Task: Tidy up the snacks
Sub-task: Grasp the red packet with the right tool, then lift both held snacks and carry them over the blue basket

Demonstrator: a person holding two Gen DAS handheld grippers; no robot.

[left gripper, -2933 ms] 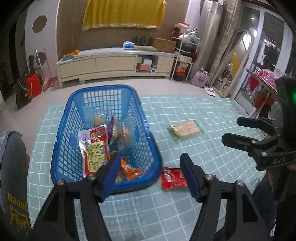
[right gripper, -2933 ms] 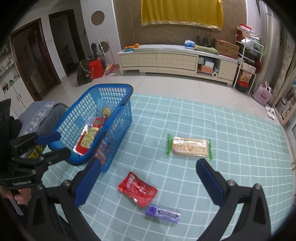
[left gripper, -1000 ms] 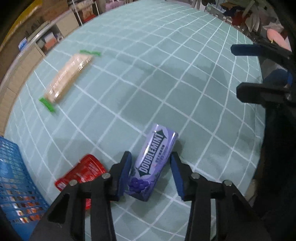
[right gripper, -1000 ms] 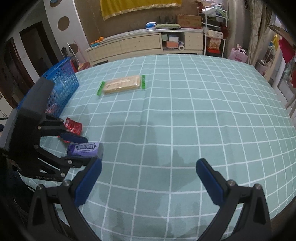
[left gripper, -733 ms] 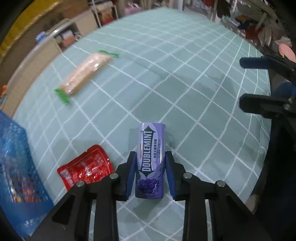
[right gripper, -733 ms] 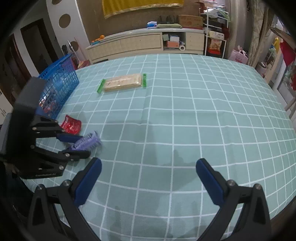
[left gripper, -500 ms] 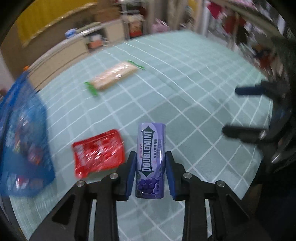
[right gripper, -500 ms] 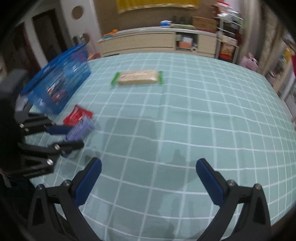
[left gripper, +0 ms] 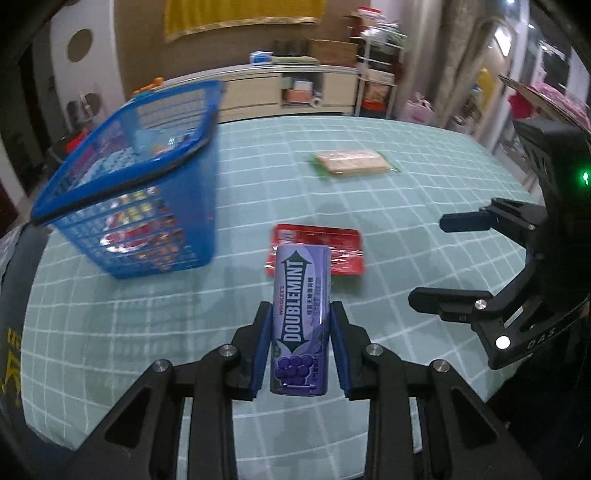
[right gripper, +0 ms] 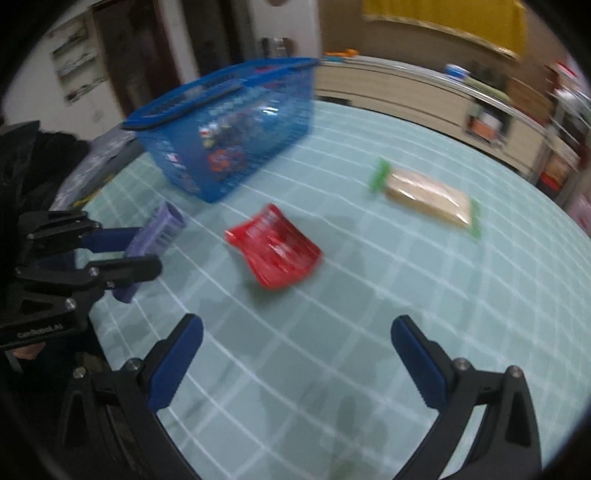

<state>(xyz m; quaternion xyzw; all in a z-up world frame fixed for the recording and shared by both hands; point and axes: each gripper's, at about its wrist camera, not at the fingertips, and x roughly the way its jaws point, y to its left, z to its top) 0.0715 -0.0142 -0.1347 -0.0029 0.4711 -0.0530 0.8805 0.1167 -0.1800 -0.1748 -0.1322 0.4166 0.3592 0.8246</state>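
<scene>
My left gripper (left gripper: 300, 341) is shut on a purple Doublemint gum box (left gripper: 300, 314), held off the teal checked tablecloth (left gripper: 258, 155). The right wrist view shows that gum box (right gripper: 153, 240) from the side between the left gripper's fingers (right gripper: 110, 236). A red snack packet (left gripper: 325, 243) lies just beyond the gum. Farther back rests a clear cracker pack with green ends (left gripper: 352, 162). The blue basket (left gripper: 129, 199), holding several snacks, stands at the left. My right gripper (right gripper: 295, 362) is open with nothing in it, near the red packet (right gripper: 275, 251); it also shows at the left wrist view's right edge (left gripper: 454, 262).
A dark cloth with yellow lettering (left gripper: 11, 332) hangs at the table's left edge. Behind the table stand a long cream cabinet (left gripper: 288, 92), shelves with boxes (left gripper: 376, 81) and a yellow cloth on the wall (left gripper: 243, 13).
The left gripper closed on the gum box, lifted it off the cloth and swung toward the basket. The right gripper swung left; the red packet and basket now fill its view.
</scene>
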